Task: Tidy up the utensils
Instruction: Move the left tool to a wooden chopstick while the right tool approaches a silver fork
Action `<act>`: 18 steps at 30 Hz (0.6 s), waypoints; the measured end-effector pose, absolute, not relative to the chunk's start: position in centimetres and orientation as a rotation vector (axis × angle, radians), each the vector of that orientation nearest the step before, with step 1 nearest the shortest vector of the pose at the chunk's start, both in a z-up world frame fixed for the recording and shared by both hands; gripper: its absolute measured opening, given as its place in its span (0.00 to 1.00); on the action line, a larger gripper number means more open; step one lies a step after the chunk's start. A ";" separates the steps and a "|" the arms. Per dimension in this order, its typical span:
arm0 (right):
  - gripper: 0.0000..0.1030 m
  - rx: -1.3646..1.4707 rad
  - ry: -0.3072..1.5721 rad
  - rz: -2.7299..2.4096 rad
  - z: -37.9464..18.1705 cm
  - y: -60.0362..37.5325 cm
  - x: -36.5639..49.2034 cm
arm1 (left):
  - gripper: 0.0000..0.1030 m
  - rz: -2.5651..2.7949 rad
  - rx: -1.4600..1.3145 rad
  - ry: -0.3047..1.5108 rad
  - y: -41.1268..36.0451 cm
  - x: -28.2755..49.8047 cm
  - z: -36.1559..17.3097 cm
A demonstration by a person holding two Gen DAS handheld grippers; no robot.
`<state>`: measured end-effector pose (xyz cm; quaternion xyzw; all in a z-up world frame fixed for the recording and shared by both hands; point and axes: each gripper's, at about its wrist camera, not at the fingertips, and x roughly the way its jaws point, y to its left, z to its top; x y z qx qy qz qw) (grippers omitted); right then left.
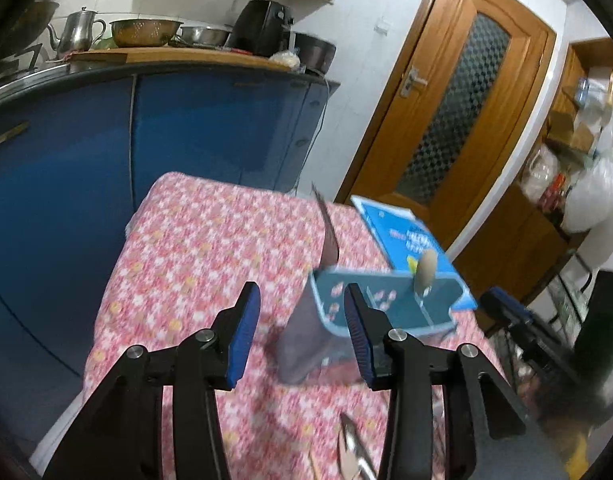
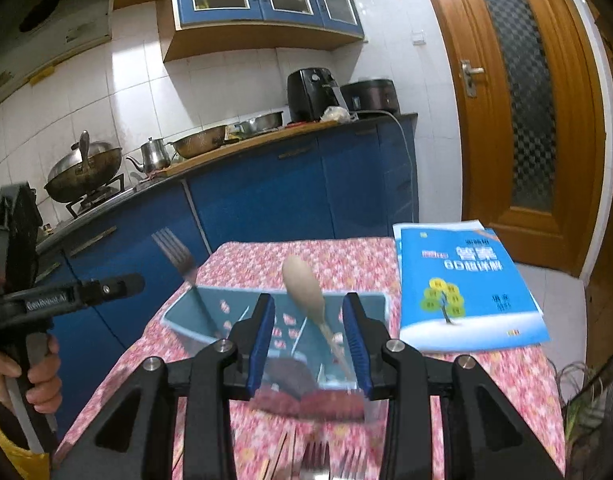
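A clear, blue-rimmed utensil holder (image 2: 210, 316) with compartments stands on the pink floral tablecloth (image 2: 346, 256). A fork (image 2: 178, 260) leans in its left compartment, tines up, and a wooden spoon (image 2: 306, 288) leans in the middle one. The holder also shows in the left wrist view (image 1: 390, 300), with the spoon (image 1: 424, 270) at its right side and the fork (image 1: 328, 232). My right gripper (image 2: 310, 340) is open and empty just in front of the holder. My left gripper (image 1: 302, 328) is open and empty, to the holder's left. More forks (image 2: 326, 460) and chopsticks (image 2: 280, 456) lie near the table's front edge.
A blue book (image 2: 466, 288) lies on the table's right side. Blue kitchen cabinets (image 2: 266, 200) with a counter of pots and appliances stand behind the table. A wooden door (image 2: 526, 100) is at the right. A wire rack (image 1: 546, 340) stands right of the table.
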<state>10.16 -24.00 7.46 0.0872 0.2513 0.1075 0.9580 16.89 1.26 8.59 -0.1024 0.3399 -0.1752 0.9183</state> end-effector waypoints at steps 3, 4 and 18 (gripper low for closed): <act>0.38 0.170 0.540 0.214 7.4 -24.2 8.9 | 0.43 -0.357 -0.187 0.731 1.1 15.8 7.9; 0.38 0.166 0.553 0.207 7.3 -24.2 8.5 | 0.43 -0.356 -0.179 0.742 1.1 15.4 7.7; 0.41 0.202 0.758 0.187 4.2 -24.9 3.9 | 0.43 -0.363 -0.072 0.883 -0.4 10.1 4.7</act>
